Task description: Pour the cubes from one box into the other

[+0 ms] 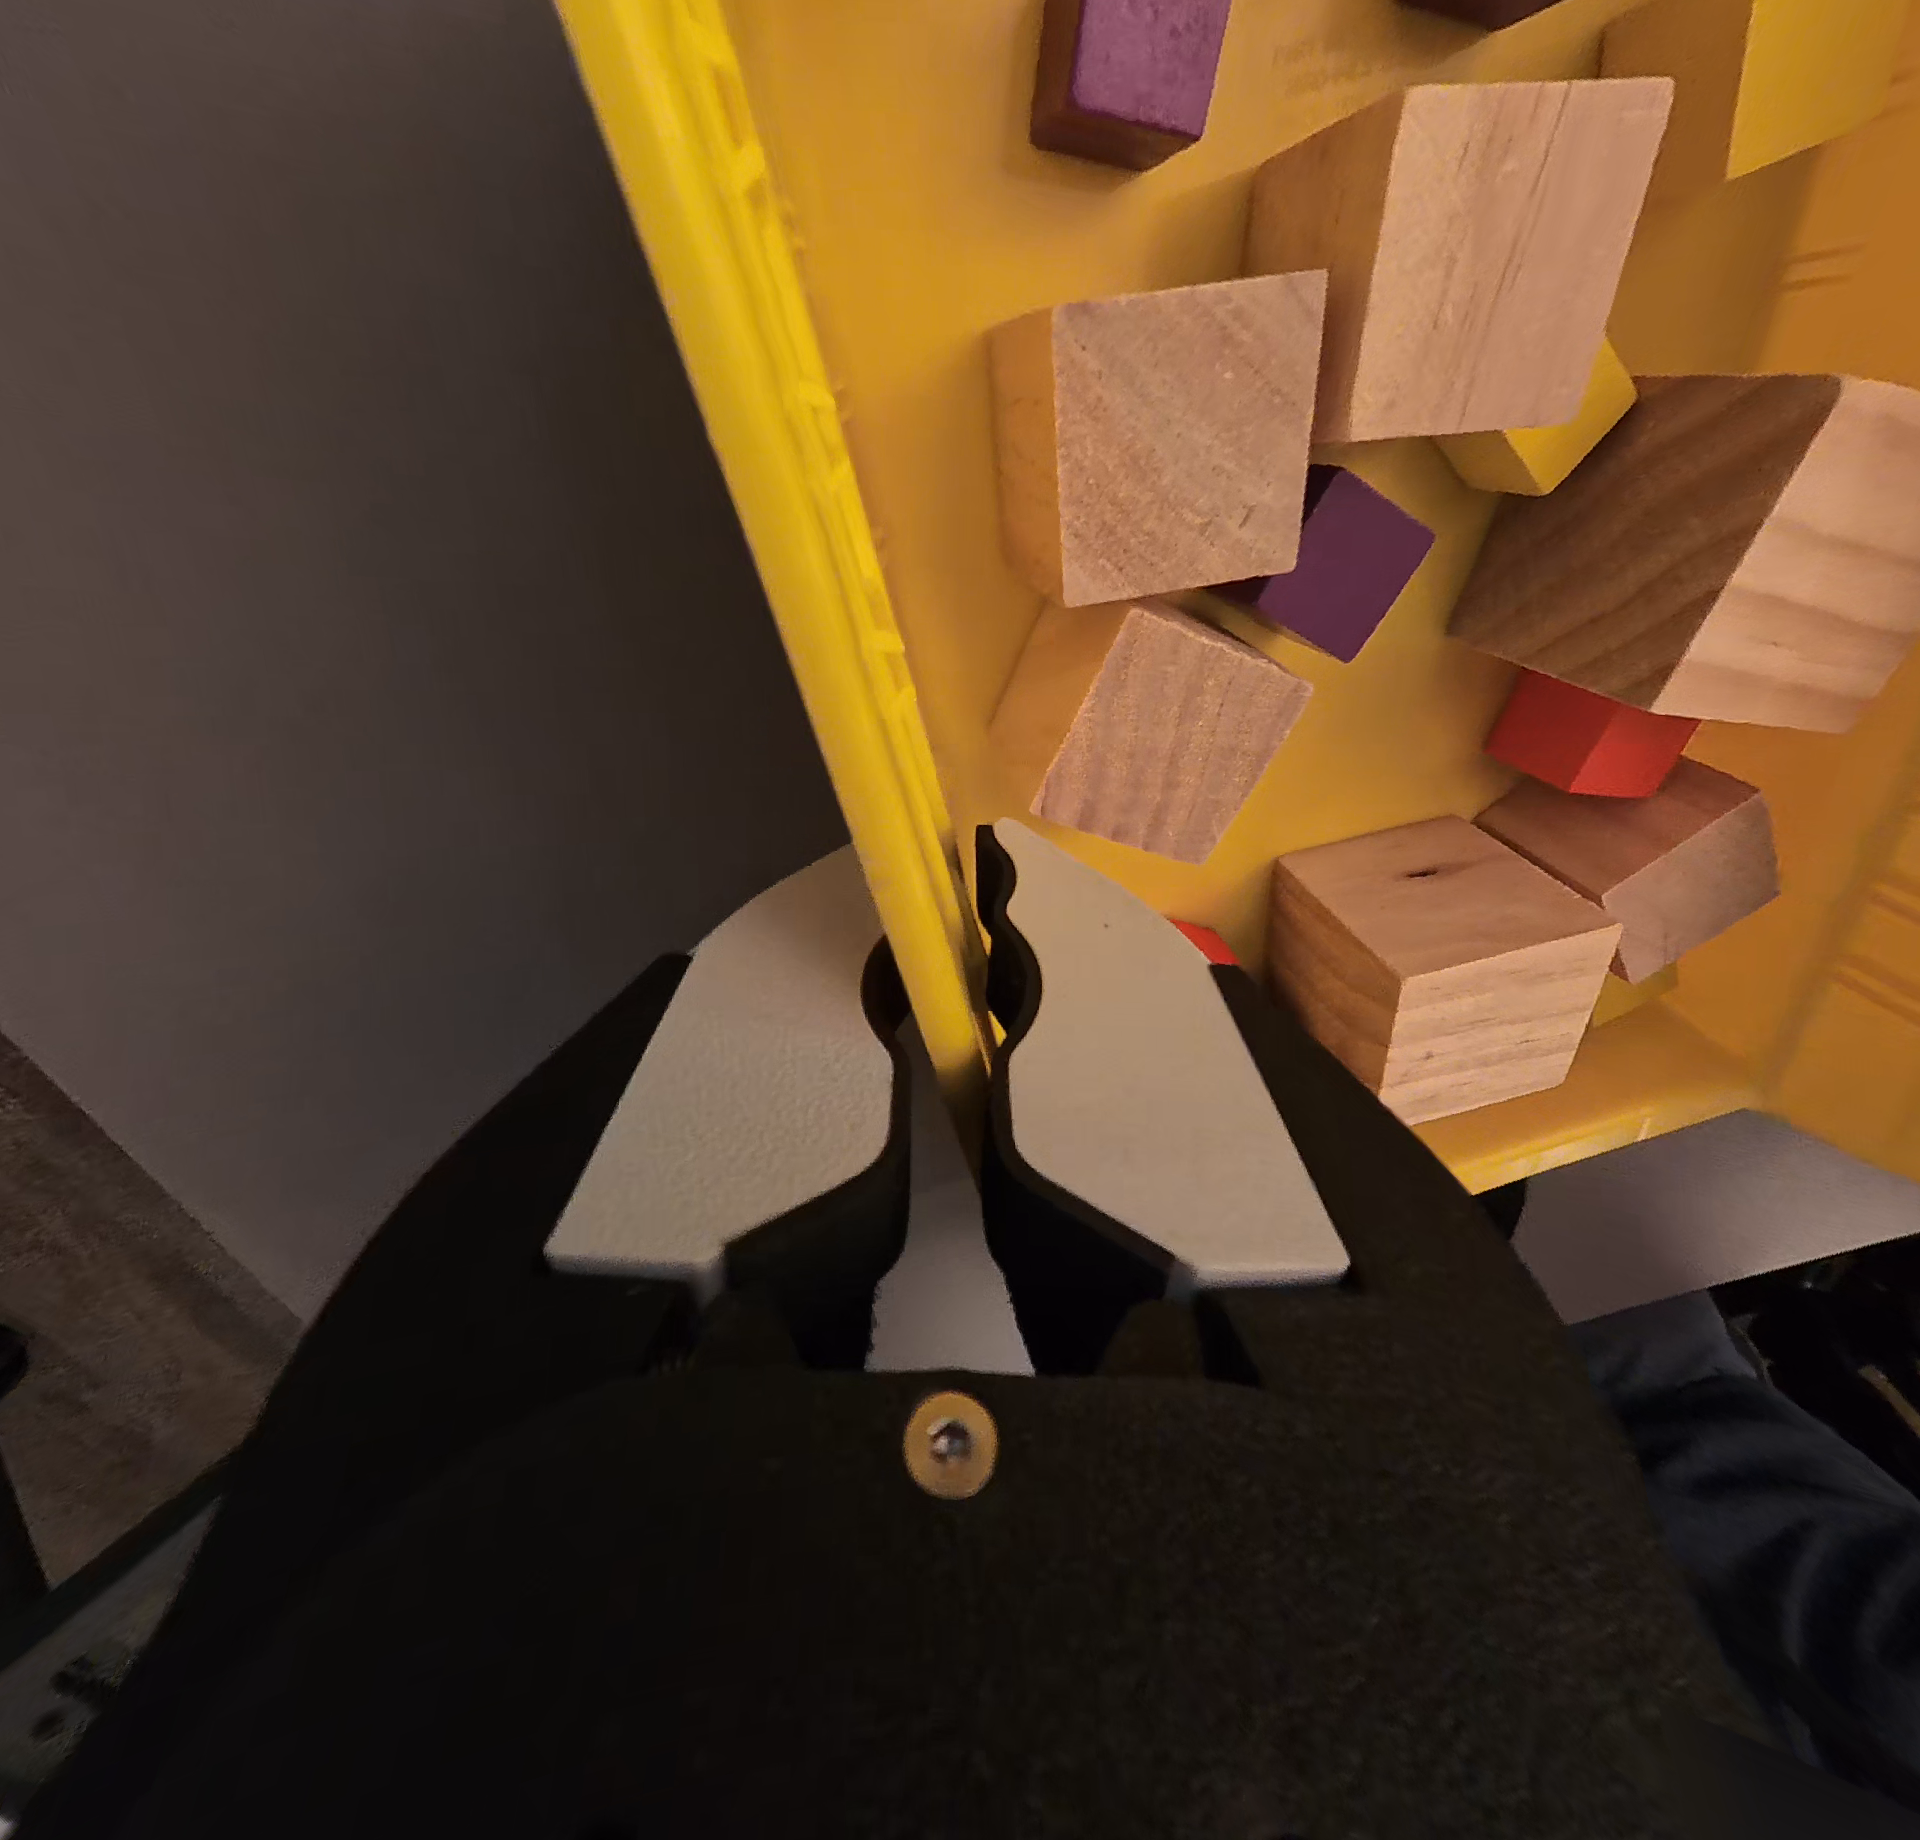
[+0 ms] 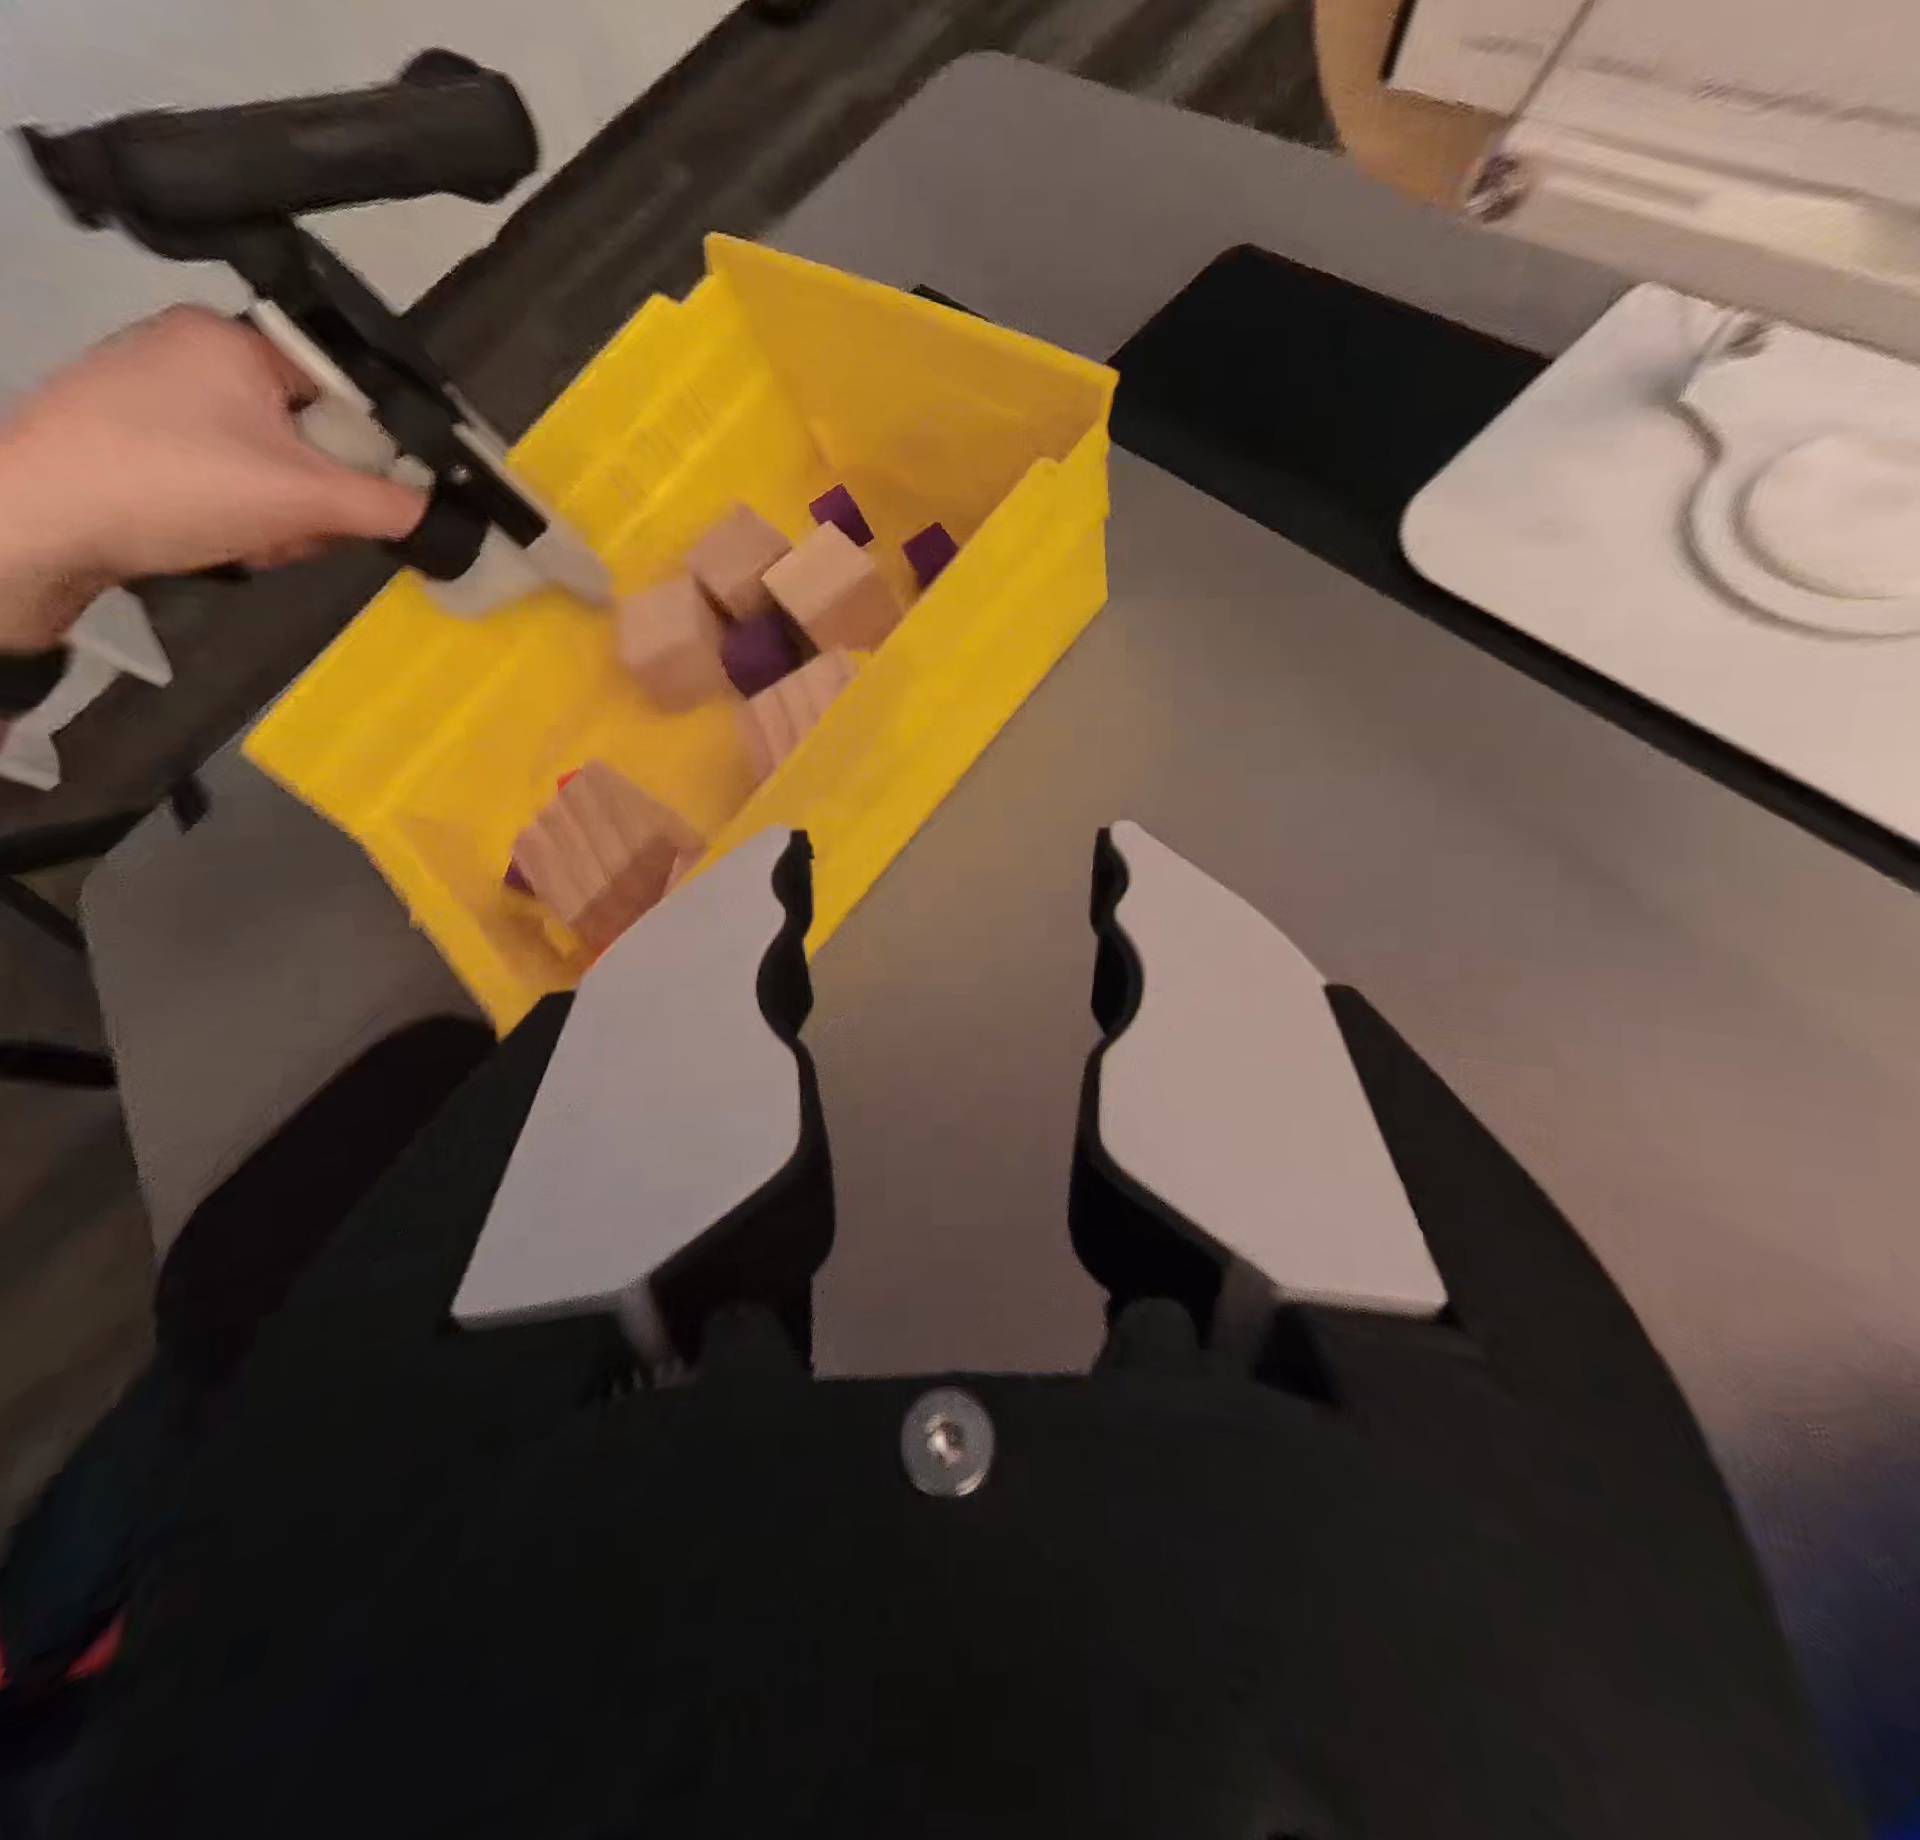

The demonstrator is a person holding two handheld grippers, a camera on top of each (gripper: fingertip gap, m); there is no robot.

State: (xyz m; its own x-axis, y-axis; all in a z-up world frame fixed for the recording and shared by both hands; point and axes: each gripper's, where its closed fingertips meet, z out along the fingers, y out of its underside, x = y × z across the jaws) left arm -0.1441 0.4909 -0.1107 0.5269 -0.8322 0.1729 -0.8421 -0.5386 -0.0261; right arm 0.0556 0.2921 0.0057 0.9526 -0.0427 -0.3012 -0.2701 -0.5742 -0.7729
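Note:
A yellow plastic box [image 2: 997, 637] stands on the grey table and holds several plain wooden cubes [image 2: 831, 585] with smaller purple [image 2: 758, 652] and red ones. In the left wrist view the box wall [image 1: 831, 502] runs between my fingers, and wooden cubes [image 1: 1184, 440], purple cubes [image 1: 1143, 34] and a red cube [image 1: 1579, 741] lie inside. My left gripper [image 1: 961, 855] is shut on the box's side wall; it also shows in the right wrist view [image 2: 540, 564], held by a hand. My right gripper [image 2: 951, 845] is open and empty above the table beside the box. No second box is clearly in view.
A black mat [image 2: 1320, 367] lies on the grey table [image 2: 1351, 751] behind the box, with a white tray or board [image 2: 1704, 564] at the right. The table's left edge [image 2: 114, 886] drops to dark flooring. A tan chair back [image 2: 1382, 76] stands beyond.

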